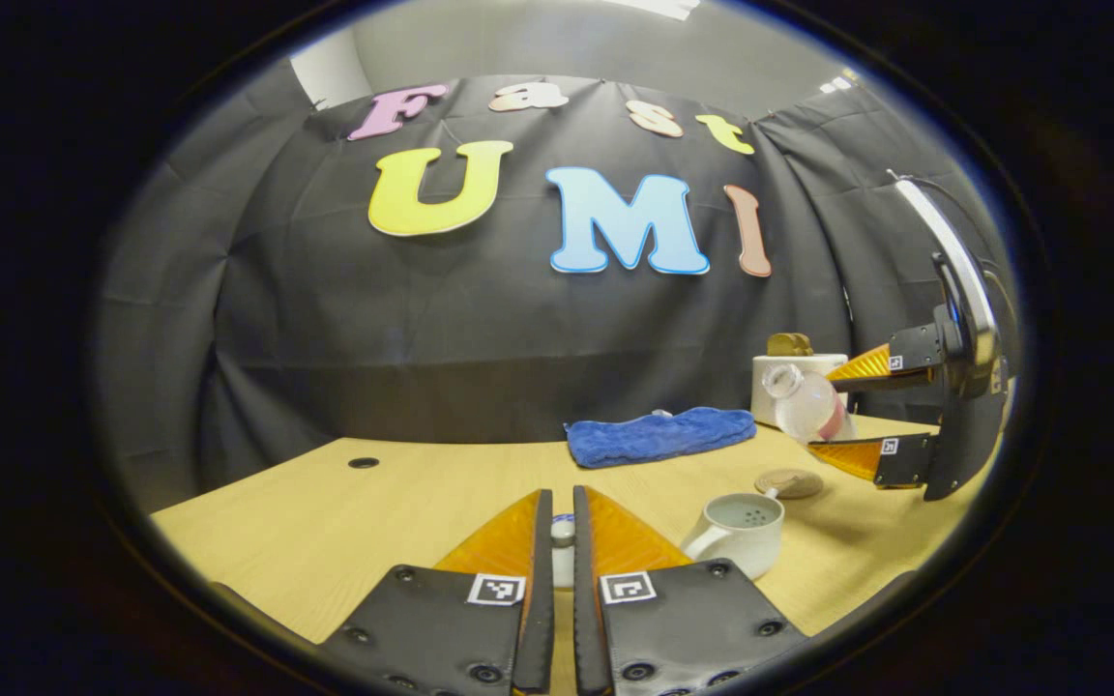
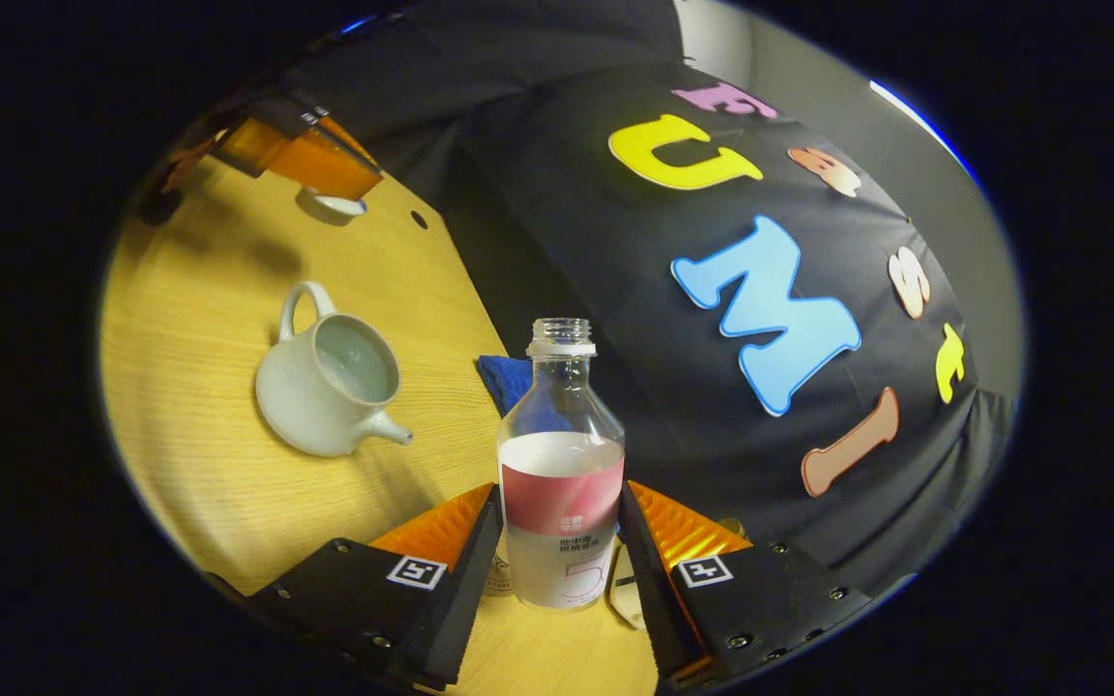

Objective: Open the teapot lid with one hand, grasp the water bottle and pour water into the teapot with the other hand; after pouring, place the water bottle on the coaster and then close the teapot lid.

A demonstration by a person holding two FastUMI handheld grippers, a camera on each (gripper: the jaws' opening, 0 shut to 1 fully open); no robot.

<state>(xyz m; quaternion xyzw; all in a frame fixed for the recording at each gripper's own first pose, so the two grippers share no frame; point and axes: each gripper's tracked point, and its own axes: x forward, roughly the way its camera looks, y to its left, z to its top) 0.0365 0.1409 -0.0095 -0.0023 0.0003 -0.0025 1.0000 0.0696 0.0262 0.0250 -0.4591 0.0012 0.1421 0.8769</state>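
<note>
The white teapot point(image 1: 736, 532) point(image 2: 325, 387) stands open on the wooden table, with water inside. My left gripper point(image 1: 563, 495) is shut on the small white teapot lid point(image 1: 563, 541) point(image 2: 330, 205), held to the left of the pot. My right gripper point(image 2: 560, 488) point(image 1: 823, 411) is shut on the clear, uncapped water bottle point(image 2: 562, 464) point(image 1: 806, 406) with its pink label. The bottle hangs tilted in the air, to the right of and behind the teapot. A round brown coaster point(image 1: 789, 481) lies on the table just beyond the teapot, beneath the bottle.
A blue cloth point(image 1: 659, 435) point(image 2: 509, 377) lies folded at the back of the table point(image 1: 402, 503). A white box point(image 1: 789, 372) with a brown object on top stands at the back right. A small round hole point(image 1: 363, 463) sits in the tabletop at the back left.
</note>
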